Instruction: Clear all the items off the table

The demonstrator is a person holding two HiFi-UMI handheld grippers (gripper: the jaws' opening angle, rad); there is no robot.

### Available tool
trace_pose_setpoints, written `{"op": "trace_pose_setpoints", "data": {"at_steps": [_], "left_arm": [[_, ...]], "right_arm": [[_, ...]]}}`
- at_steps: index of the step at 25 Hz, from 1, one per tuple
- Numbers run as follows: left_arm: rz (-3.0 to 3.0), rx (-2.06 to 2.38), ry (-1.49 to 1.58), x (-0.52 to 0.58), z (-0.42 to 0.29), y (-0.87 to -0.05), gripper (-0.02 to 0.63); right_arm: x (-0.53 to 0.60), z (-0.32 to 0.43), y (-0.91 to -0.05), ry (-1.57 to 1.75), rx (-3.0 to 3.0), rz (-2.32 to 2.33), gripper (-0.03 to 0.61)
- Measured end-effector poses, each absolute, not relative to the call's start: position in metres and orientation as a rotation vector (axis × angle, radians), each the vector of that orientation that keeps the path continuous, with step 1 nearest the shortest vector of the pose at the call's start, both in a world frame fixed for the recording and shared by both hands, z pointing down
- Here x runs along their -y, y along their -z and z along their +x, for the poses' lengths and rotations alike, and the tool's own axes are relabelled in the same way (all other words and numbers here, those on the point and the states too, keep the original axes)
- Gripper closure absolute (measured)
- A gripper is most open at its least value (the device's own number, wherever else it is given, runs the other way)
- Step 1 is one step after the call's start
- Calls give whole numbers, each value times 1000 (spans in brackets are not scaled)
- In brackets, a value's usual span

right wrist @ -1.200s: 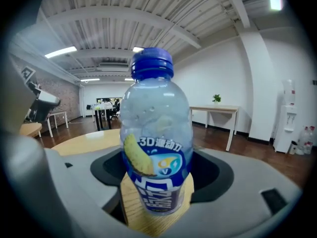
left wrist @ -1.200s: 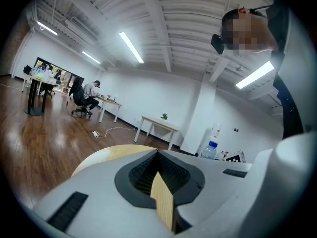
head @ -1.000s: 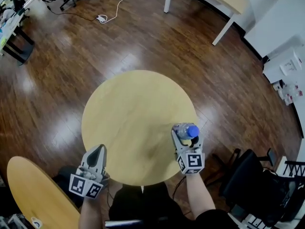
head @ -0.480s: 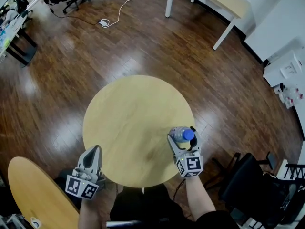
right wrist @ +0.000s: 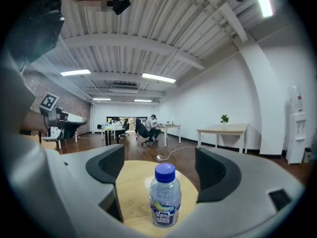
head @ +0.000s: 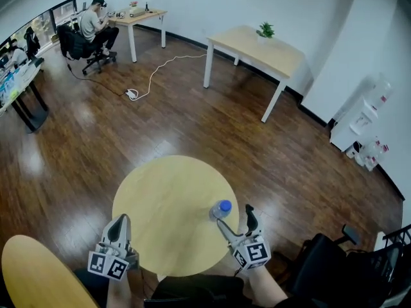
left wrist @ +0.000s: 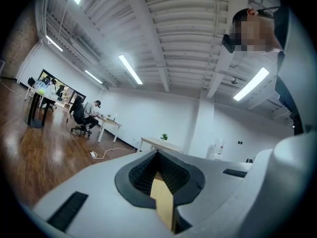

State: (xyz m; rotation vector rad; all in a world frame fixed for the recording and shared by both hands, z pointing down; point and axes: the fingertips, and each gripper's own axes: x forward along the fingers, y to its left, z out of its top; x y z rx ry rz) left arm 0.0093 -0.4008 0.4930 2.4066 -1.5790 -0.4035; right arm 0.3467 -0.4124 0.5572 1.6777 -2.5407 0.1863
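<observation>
A small clear water bottle (head: 219,210) with a blue cap stands upright on the round wooden table (head: 164,204), near its right edge. My right gripper (head: 235,221) is open just behind it. Its jaws have just been opening, and in the right gripper view the bottle (right wrist: 165,202) stands between the wide-spread fingers (right wrist: 106,168) with neither touching it. My left gripper (head: 120,226) hangs at the table's near left edge, shut and empty. In the left gripper view its pads (left wrist: 148,171) meet, with only a sliver of table showing behind them.
A second round wooden top (head: 35,271) lies at the lower left and a black chair (head: 334,268) at the lower right. Farther off are a rectangular table (head: 257,47) with a plant, a floor cable (head: 151,76), and a person seated at a desk (head: 96,24).
The right jaws have spread off the bottle and drawn back a little; the bottle stays standing on the table. Both grippers have risen, and the head view has tilted up to show more of the room.
</observation>
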Motion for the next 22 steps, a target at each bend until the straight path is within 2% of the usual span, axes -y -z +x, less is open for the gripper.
{"op": "trace_pose_setpoints", "data": {"at_steps": [2,5,6,9,10,17,22], "left_arm": [[2419,1597,441,396,1,-482,614],[2440,1609,492,383,-11,-468,614],[2449,1613,508,378,-15,-464,614],[2469,1640,534,362,-26,-452,614],[2471,1645,538,357,-31,-448,614],[2444,1666,524,309,-71,-449,614],[2504,1643,443,284,-75,-451,614]], "right_arm": [[413,354,-533,-119,2549,1733,123],[404,363,-499,4,2566,1802,186],[399,364,-490,62,2565,1810,254],[383,362,-476,225,2472,1835,539],[376,361,-476,240,2436,1846,574],[333,331,-488,27,2407,1998,575],[314,305,-484,149,2354,1949,575]]}}
